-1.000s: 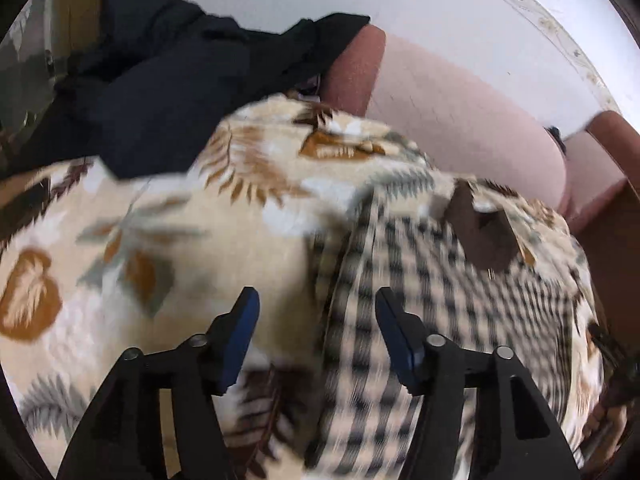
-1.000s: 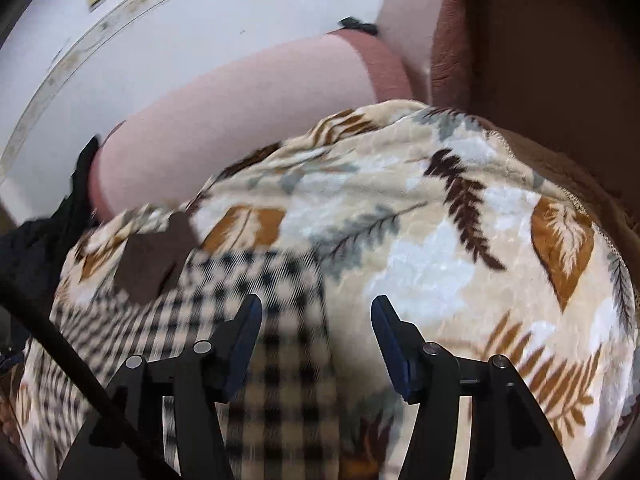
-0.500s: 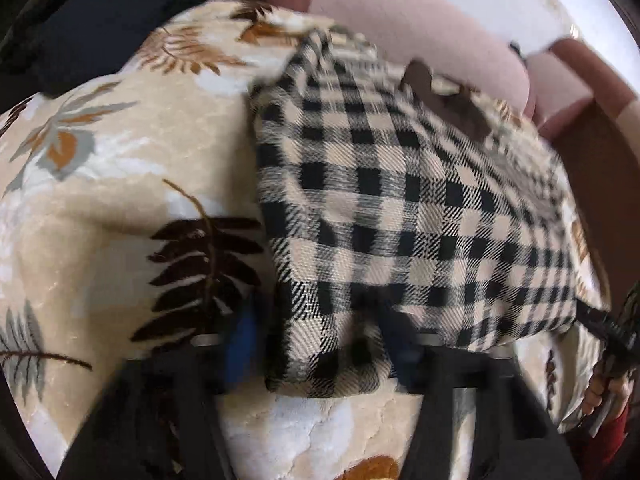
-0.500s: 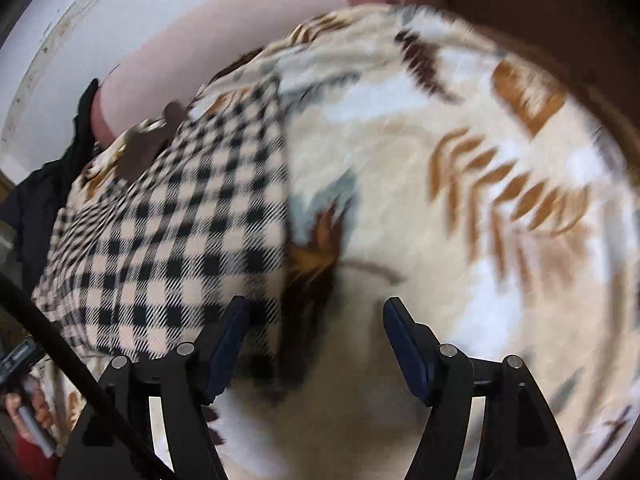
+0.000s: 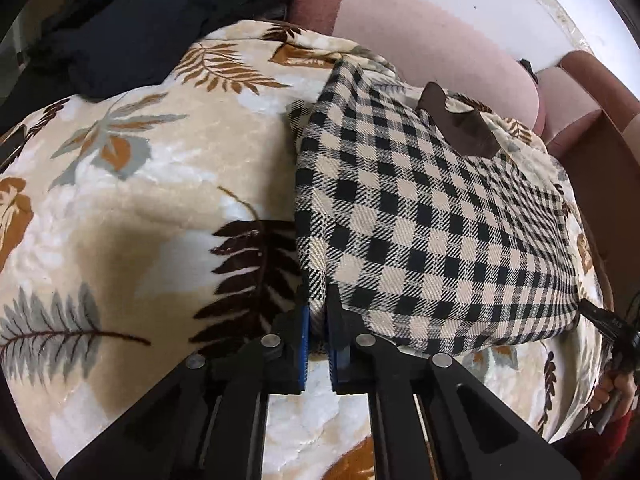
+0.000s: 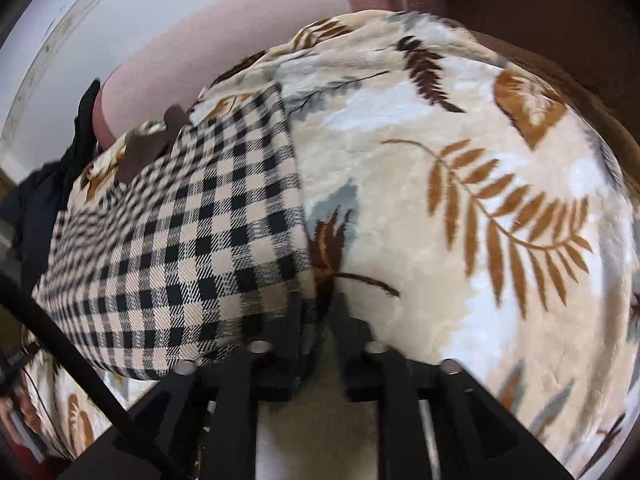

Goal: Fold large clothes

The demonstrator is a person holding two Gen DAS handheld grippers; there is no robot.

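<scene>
Leaf-print blanket (image 5: 120,208) filling frame, left claw (image 5: 318,320) pinching checked garment (image 5: 420,216) corner, right claw (image 6: 318,312) closing, seemingly on its other corner.

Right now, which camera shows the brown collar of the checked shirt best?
The left wrist view: the brown collar lies sharp and unobstructed at the far end of the checked shirt. The right wrist view shows it small, blurred, near the left edge.
</scene>
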